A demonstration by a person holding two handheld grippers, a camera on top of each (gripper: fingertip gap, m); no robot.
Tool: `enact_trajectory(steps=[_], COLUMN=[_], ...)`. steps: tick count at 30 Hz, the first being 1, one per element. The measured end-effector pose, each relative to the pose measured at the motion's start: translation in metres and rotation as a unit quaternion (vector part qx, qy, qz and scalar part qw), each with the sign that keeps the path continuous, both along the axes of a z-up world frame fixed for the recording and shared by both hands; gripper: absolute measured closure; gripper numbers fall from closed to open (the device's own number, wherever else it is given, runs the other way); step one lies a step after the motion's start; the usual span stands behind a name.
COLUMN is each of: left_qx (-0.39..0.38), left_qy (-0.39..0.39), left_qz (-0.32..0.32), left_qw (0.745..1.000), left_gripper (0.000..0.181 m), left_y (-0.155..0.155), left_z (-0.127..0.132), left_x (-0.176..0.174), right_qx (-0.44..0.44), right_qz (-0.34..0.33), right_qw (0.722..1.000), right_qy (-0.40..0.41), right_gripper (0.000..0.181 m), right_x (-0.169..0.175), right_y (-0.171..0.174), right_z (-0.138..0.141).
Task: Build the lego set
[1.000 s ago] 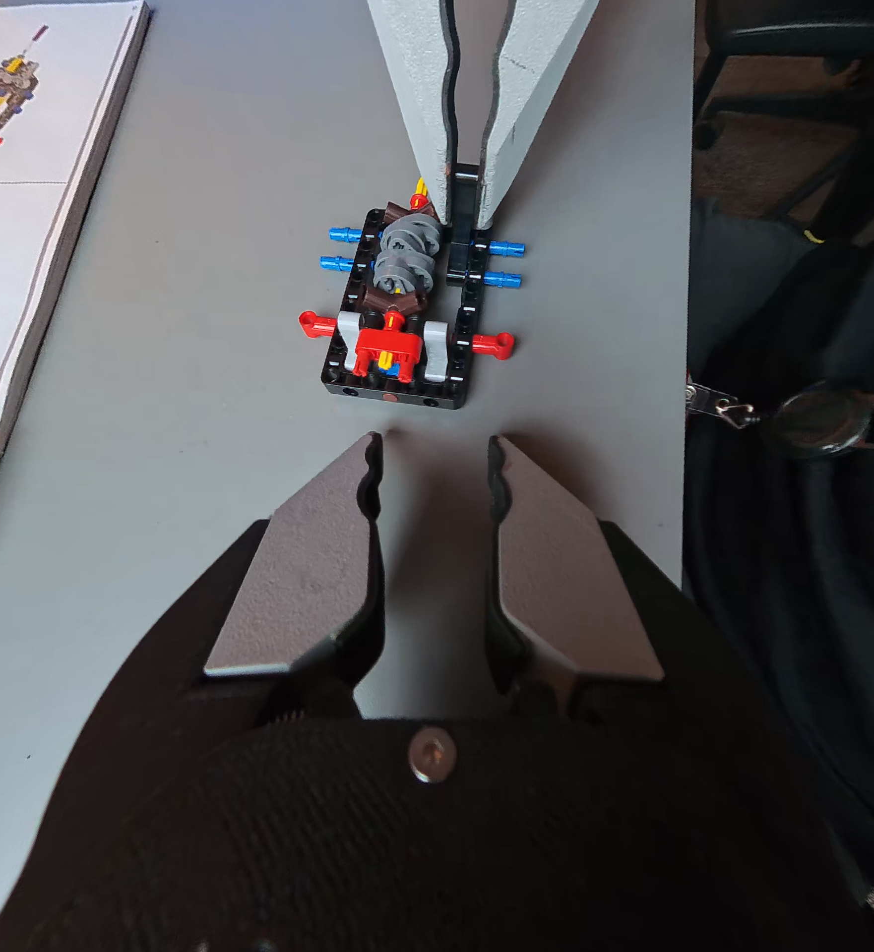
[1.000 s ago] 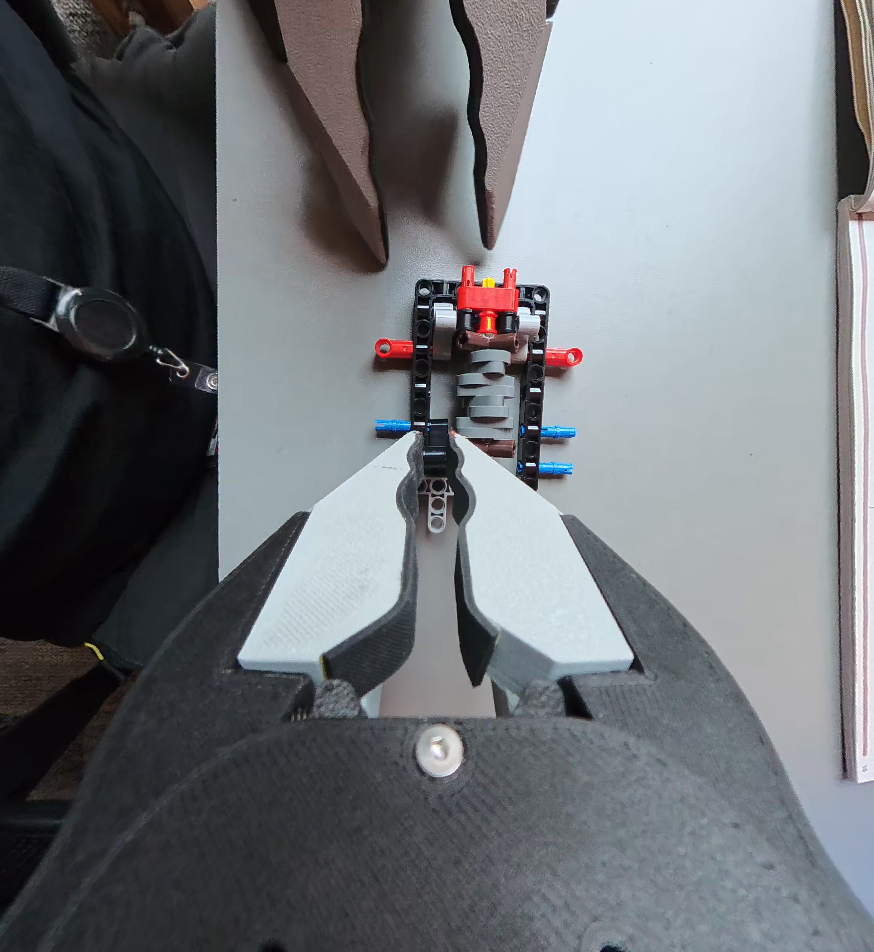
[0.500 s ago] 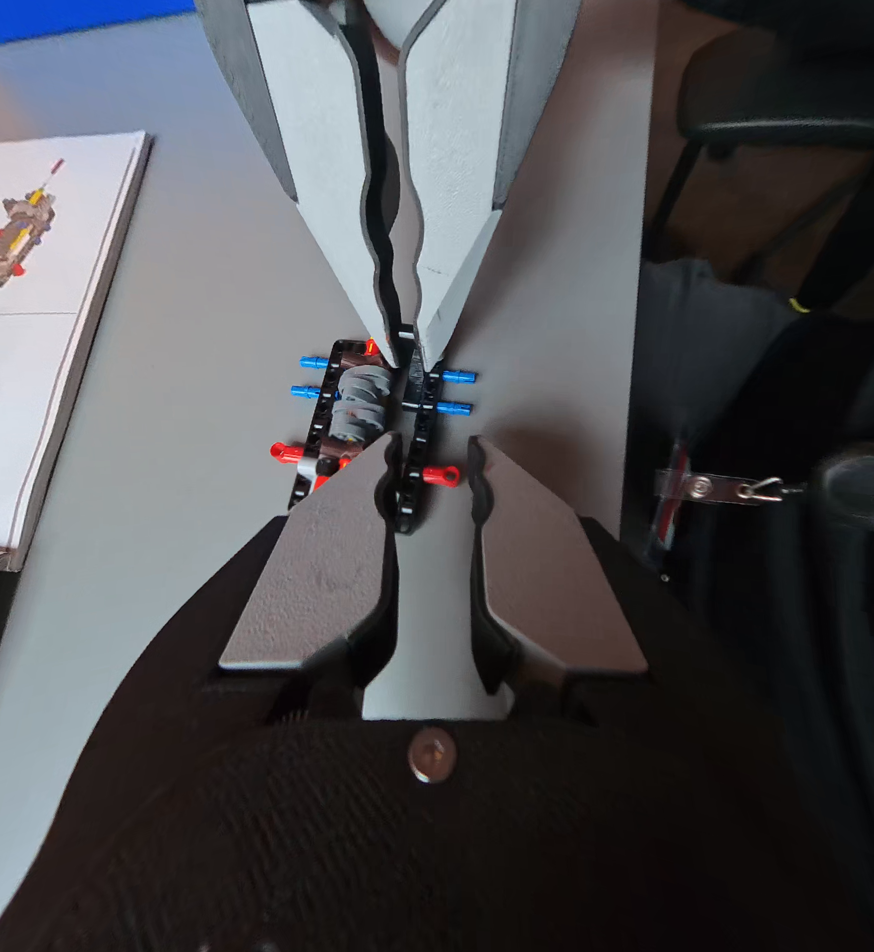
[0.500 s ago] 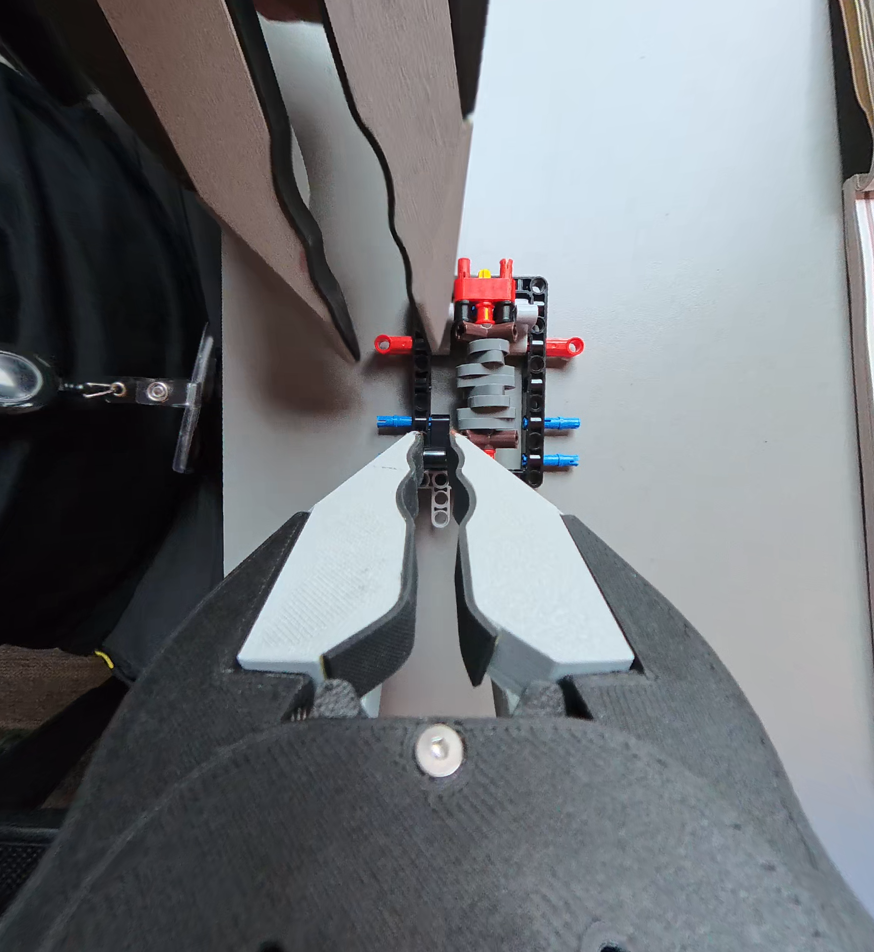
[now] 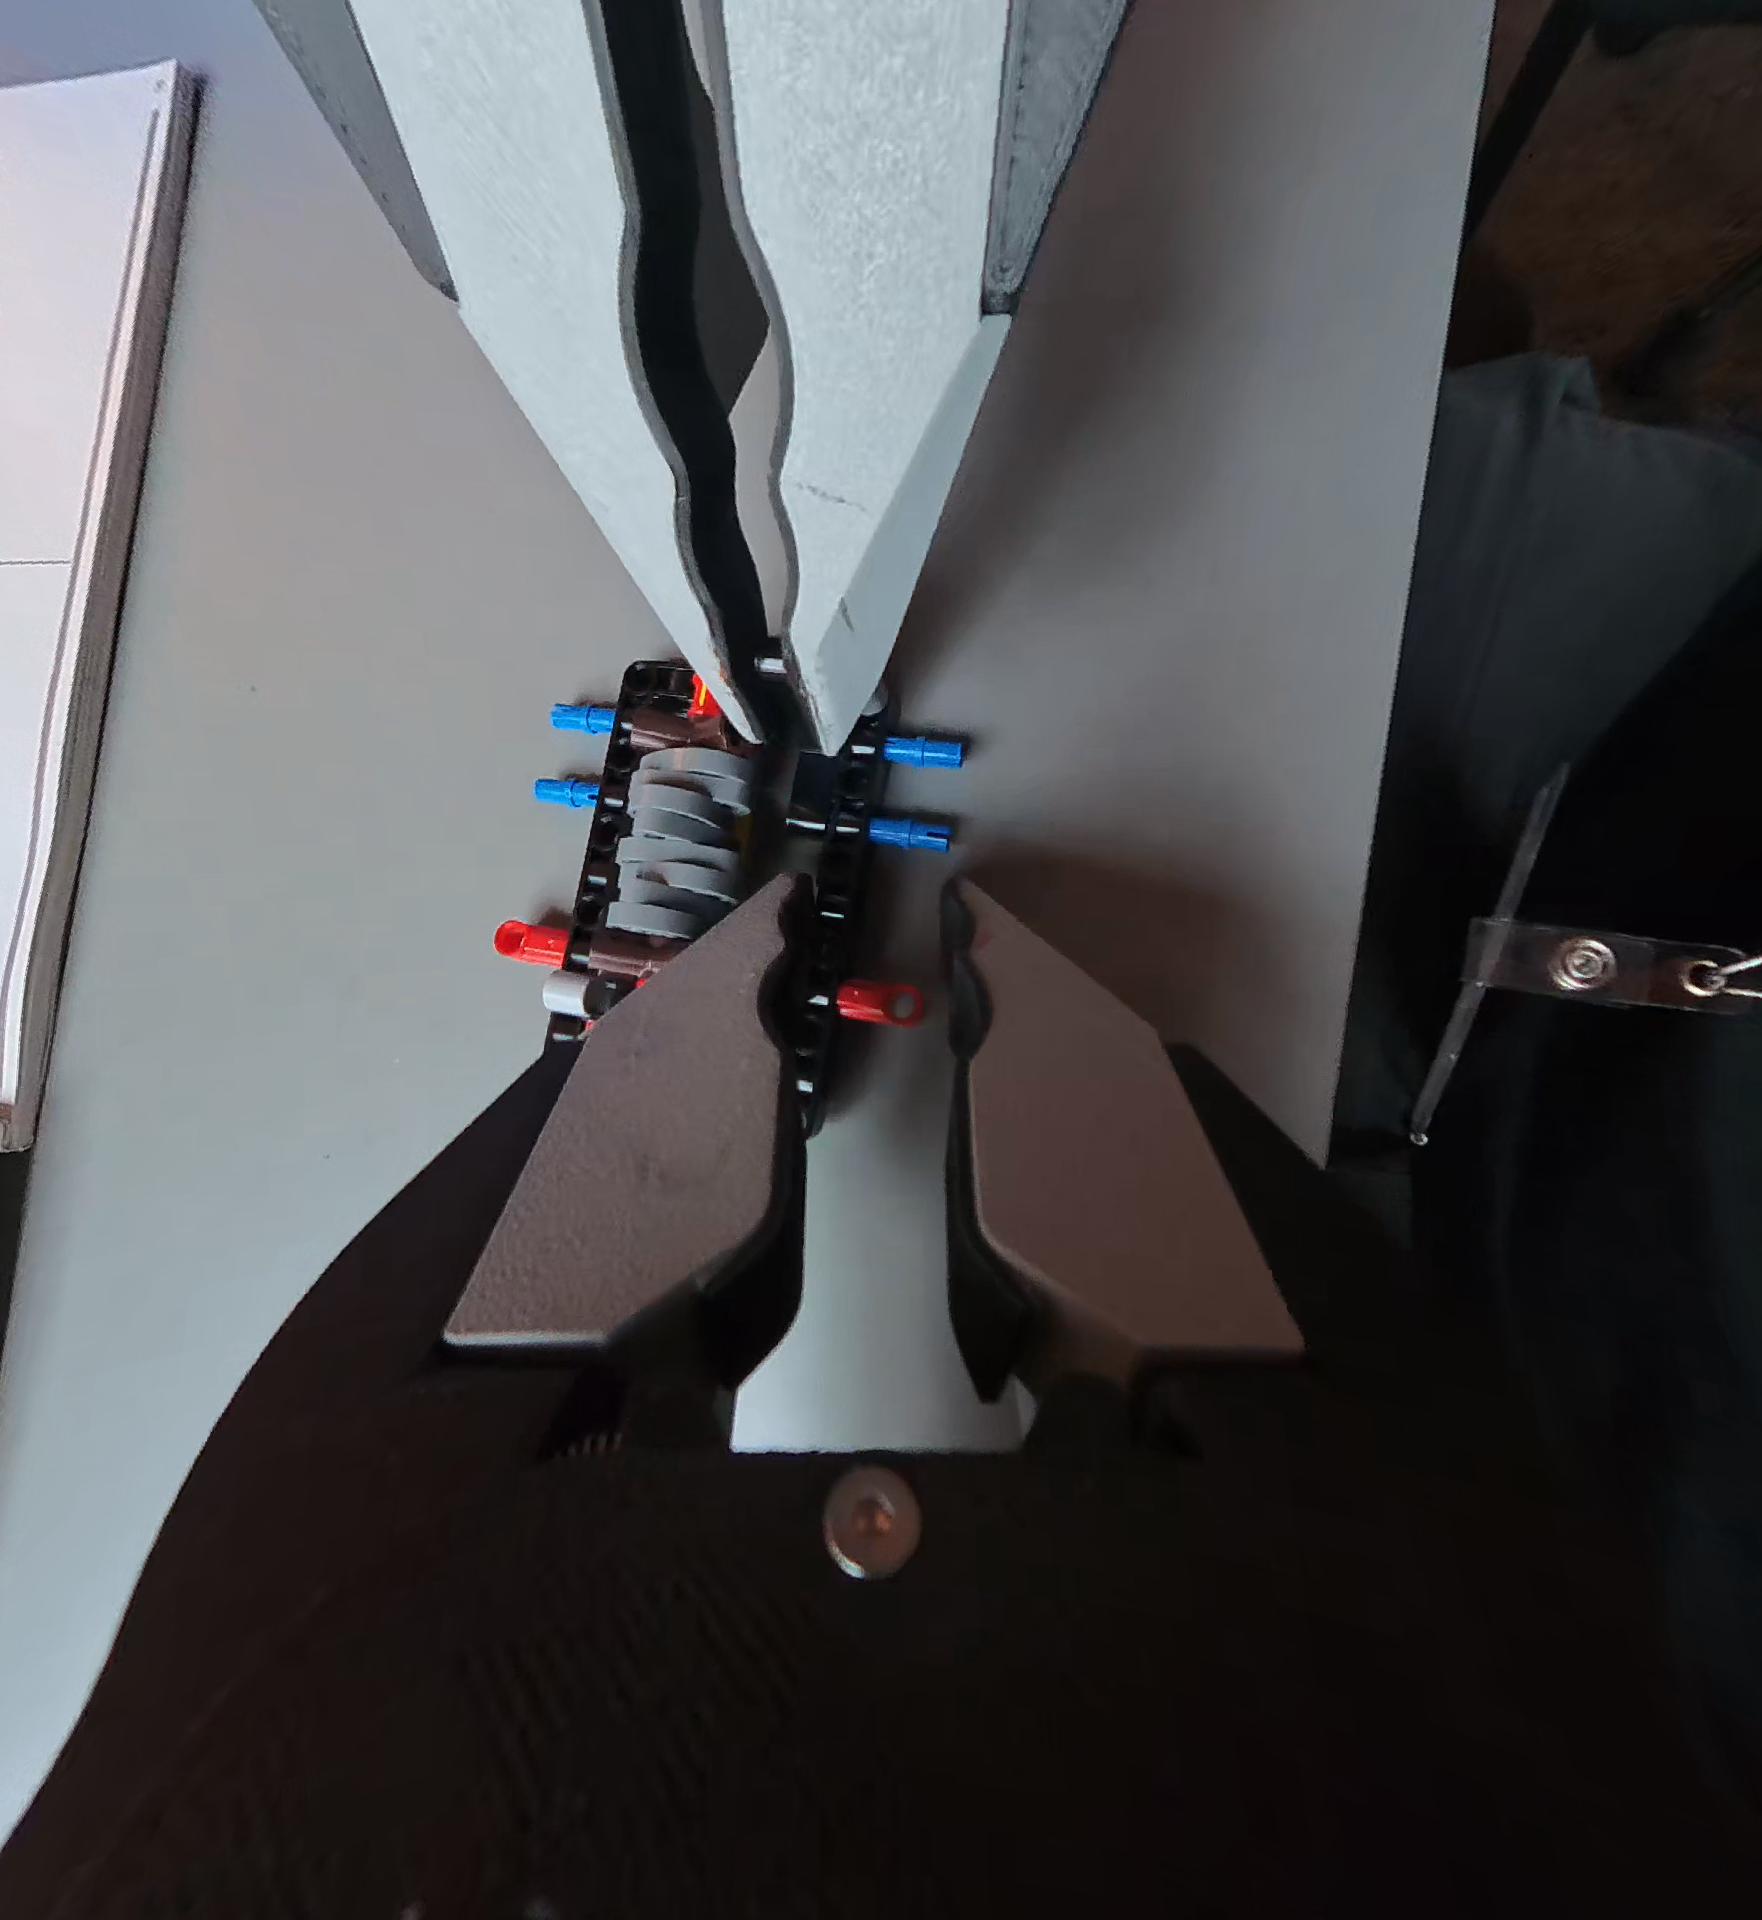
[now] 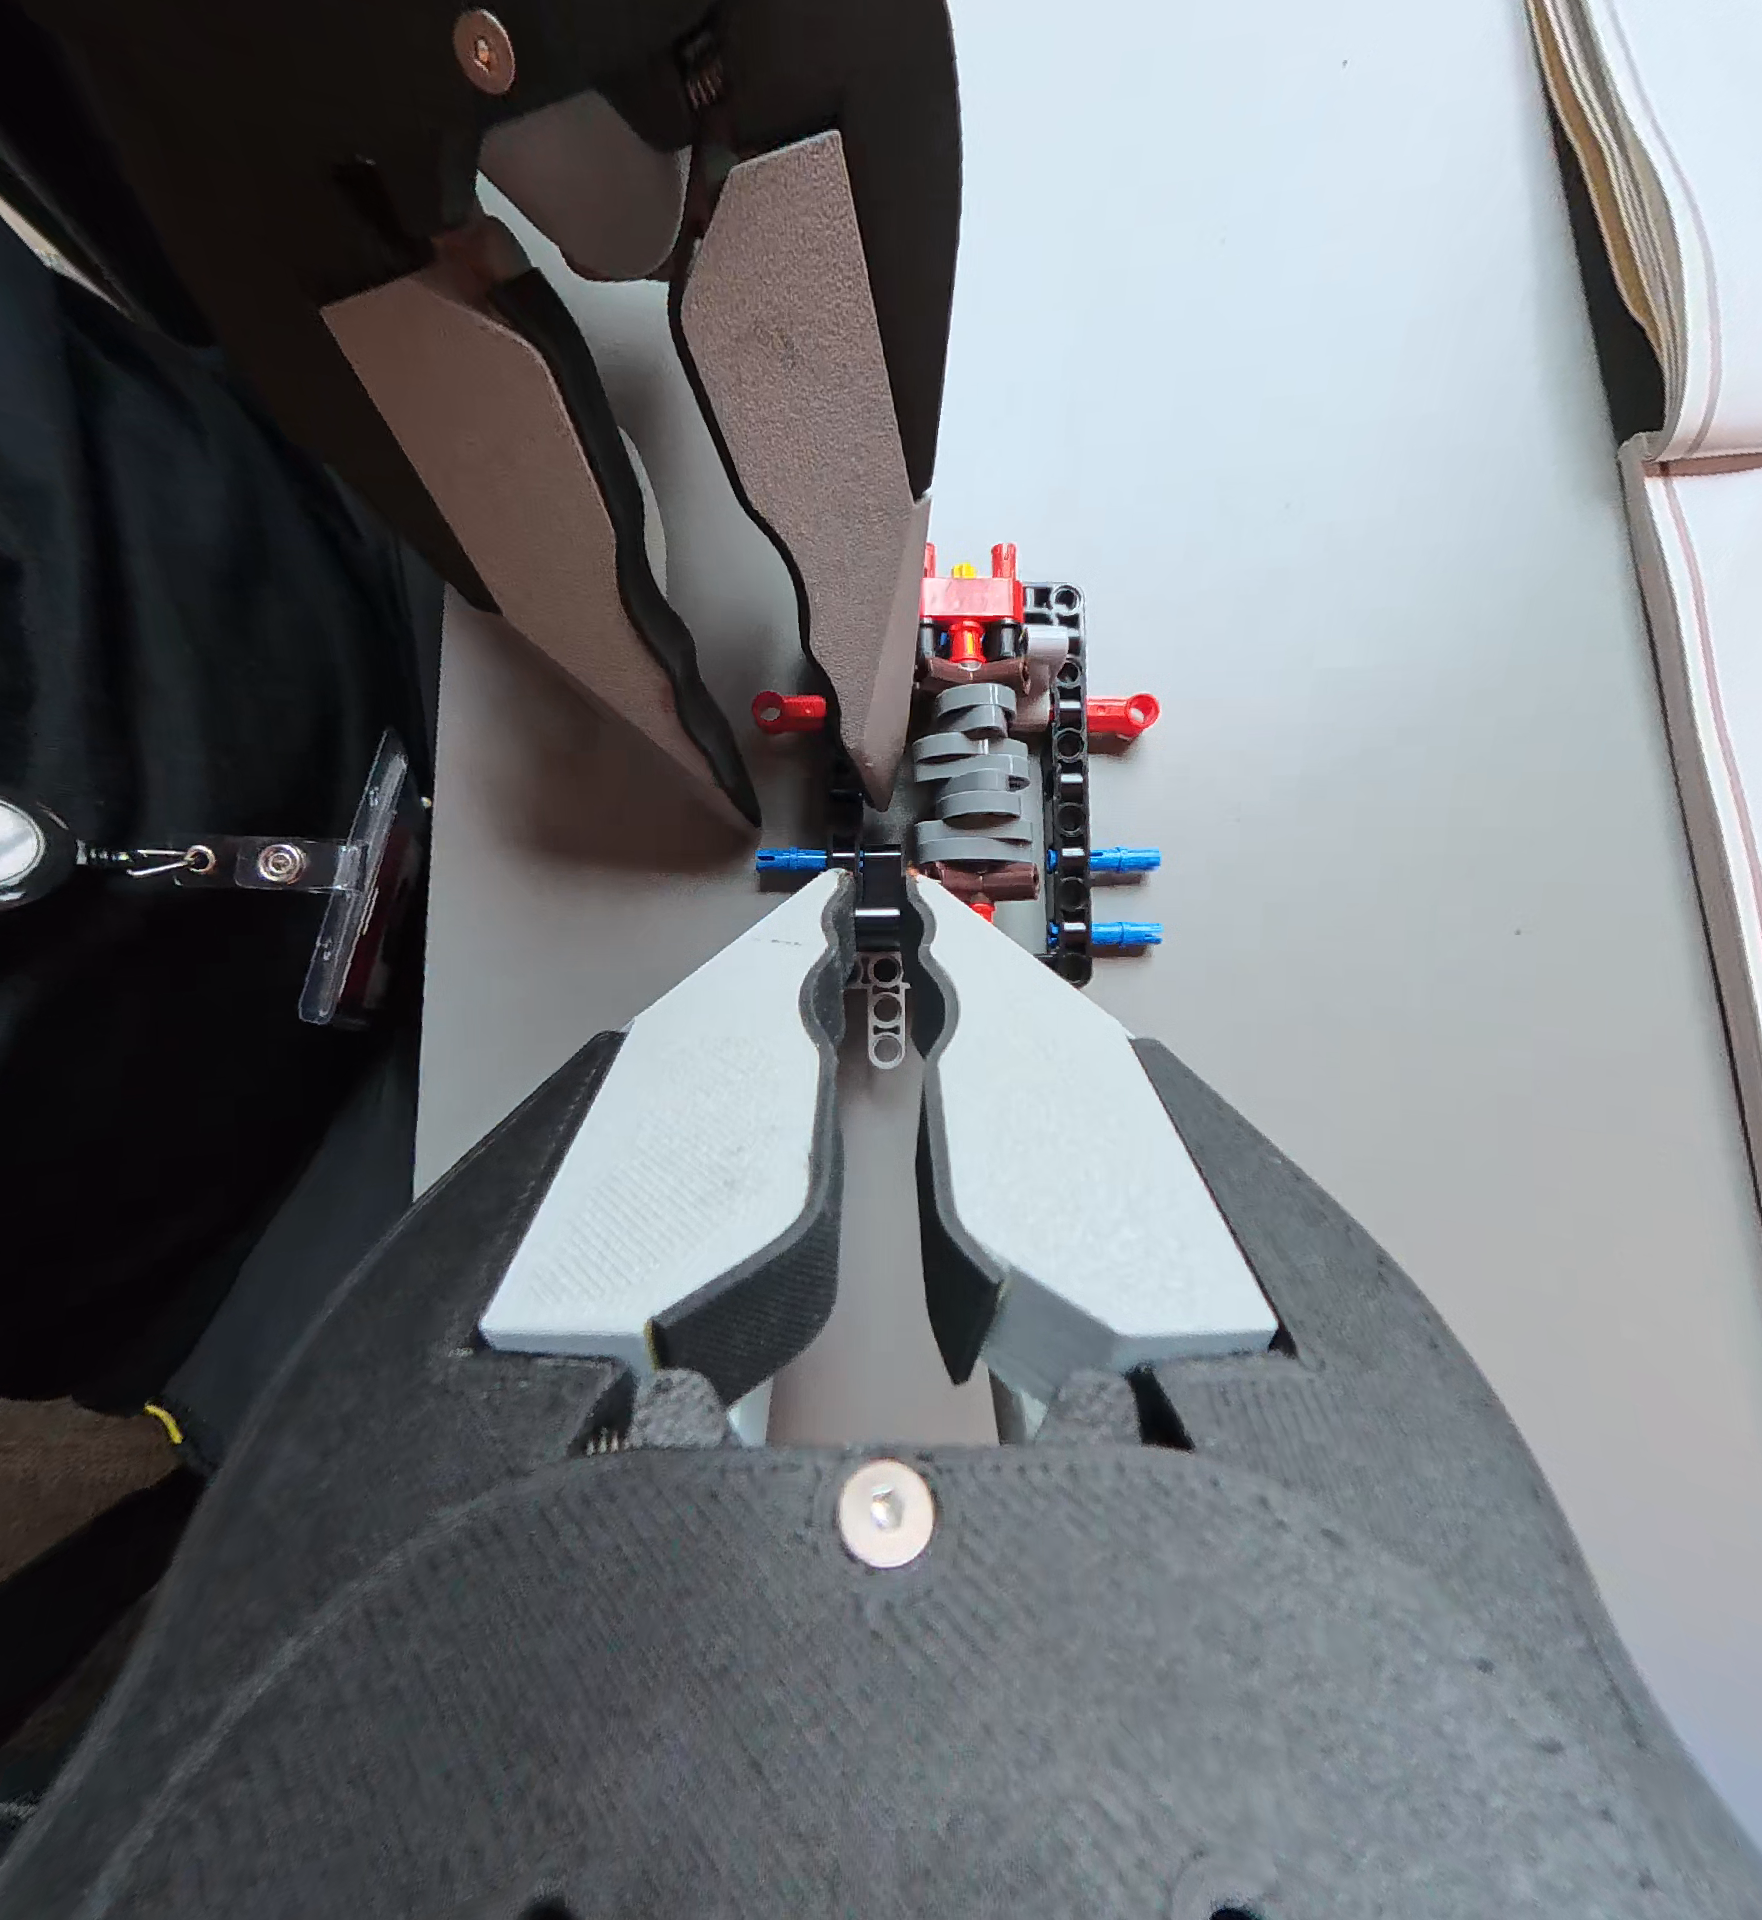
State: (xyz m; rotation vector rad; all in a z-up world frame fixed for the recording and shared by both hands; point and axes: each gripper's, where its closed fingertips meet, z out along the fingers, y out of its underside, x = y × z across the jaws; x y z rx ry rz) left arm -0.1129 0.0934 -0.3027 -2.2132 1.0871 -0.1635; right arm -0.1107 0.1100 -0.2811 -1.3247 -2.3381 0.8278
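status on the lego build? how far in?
Early. Done: black frame on the table with grey gear stack, red and blue pins. In hand: right gripper clamps a black connector at the frame; left gripper open, straddling one side beam. Rest remains.

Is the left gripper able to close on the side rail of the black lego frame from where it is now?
Probably yes: the left gripper is open, its fingers straddling the frame's side rail, nothing between them.
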Motion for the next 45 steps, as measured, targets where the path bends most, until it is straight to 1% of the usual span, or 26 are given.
enact_trajectory(steps=[3,7,10,13,20,24,28,30,33,39,42,45], left_qx=[0.001,0.006,0.002,0.005,0.011,0.018,0.021,0.017,0.016,0.016,0.016,0.017], left_qy=[-0.003,-0.004,-0.025,-0.027,-0.026,-0.018,-0.019,-0.027,-0.035,-0.043,-0.044,-0.045], left_qz=[-0.001,0.006,0.008,0.010,0.012,0.018,0.021,0.026,0.030,0.055,0.055,0.056], left_qw=[1.000,1.000,1.000,1.000,1.000,1.000,0.999,0.999,0.999,0.997,0.997,0.997], left_gripper=[0.163,0.167,0.163,0.165,0.163,0.168,0.174,0.174,0.174,0.174,0.174,0.174], left_y=[0.001,0.003,0.002,0.002,0.001,0.003,0.004,0.005,0.006,0.008,0.008,0.009], left_z=[0.000,0.000,0.001,0.001,0.000,0.000,0.000,0.000,0.000,0.000,0.000,0.000], left_x=[-0.001,-0.005,-0.003,-0.005,-0.005,-0.008,-0.007,-0.006,-0.006,-0.006,-0.006,-0.006], right_qx=[-0.005,0.014,0.036,0.040,0.013,0.013,0.066,0.086,0.072,0.002,-0.002,0.015], right_qz=[0.000,0.006,0.019,0.032,0.025,0.019,0.045,0.049,0.034,-0.024,-0.034,-0.030], right_qw=[1.000,1.000,0.999,0.997,0.998,0.999,0.994,0.992,0.995,1.000,0.999,0.999], right_qy=[0.000,0.013,0.034,0.049,0.053,0.050,0.076,0.074,0.059,0.010,0.001,0.000], right_gripper=[0.177,0.177,0.177,0.177,0.177,0.177,0.177,0.177,0.177,0.177,0.177,0.177], right_x=[-0.001,-0.004,-0.005,-0.006,-0.007,-0.007,-0.008,-0.007,-0.008,-0.010,-0.010,-0.010], right_y=[-0.001,-0.001,-0.002,-0.005,-0.004,-0.003,-0.007,-0.008,-0.007,-0.003,-0.002,-0.002], right_z=[-0.001,-0.001,0.000,0.001,0.000,0.000,0.002,0.000,-0.001,0.004,0.004,0.003])
